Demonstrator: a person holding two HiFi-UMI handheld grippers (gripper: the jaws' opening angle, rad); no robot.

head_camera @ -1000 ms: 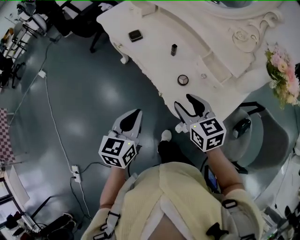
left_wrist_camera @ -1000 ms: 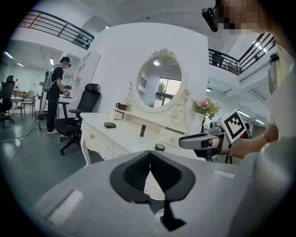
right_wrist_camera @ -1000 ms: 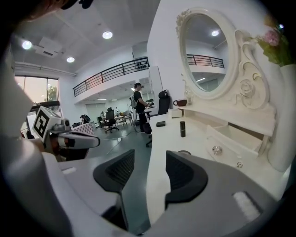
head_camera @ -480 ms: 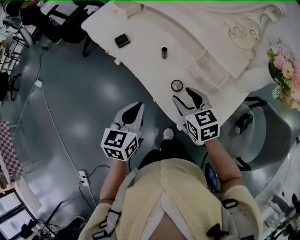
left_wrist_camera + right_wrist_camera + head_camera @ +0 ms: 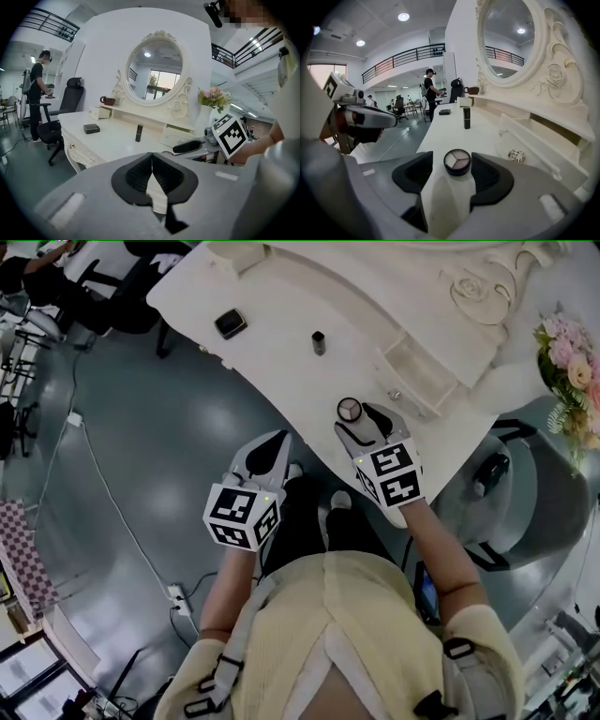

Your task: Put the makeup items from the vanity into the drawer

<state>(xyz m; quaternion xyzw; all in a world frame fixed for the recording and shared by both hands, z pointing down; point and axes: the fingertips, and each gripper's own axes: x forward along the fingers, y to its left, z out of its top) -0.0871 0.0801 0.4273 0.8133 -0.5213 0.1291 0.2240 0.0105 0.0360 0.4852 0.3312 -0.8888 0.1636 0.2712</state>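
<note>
White vanity (image 5: 272, 329) edge: right gripper (image 5: 356, 418), jaws just opening, straddles round compact (image 5: 457, 161); left gripper (image 5: 152, 157) pressed together.

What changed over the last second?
Right gripper moved forward over the vanity edge, jaws have just been opening; the round eyeshadow compact now sits between them, not gripped. Left gripper stayed shut and empty; lipstick and black case unmoved.

Glossy grey floor (image 5: 169, 456), black office chair (image 5: 74, 90)

compact (image 5: 457, 161) ahead, bare vanity (image 5: 443, 133) beyond — lipstick (image 5: 467, 117) farther
</note>
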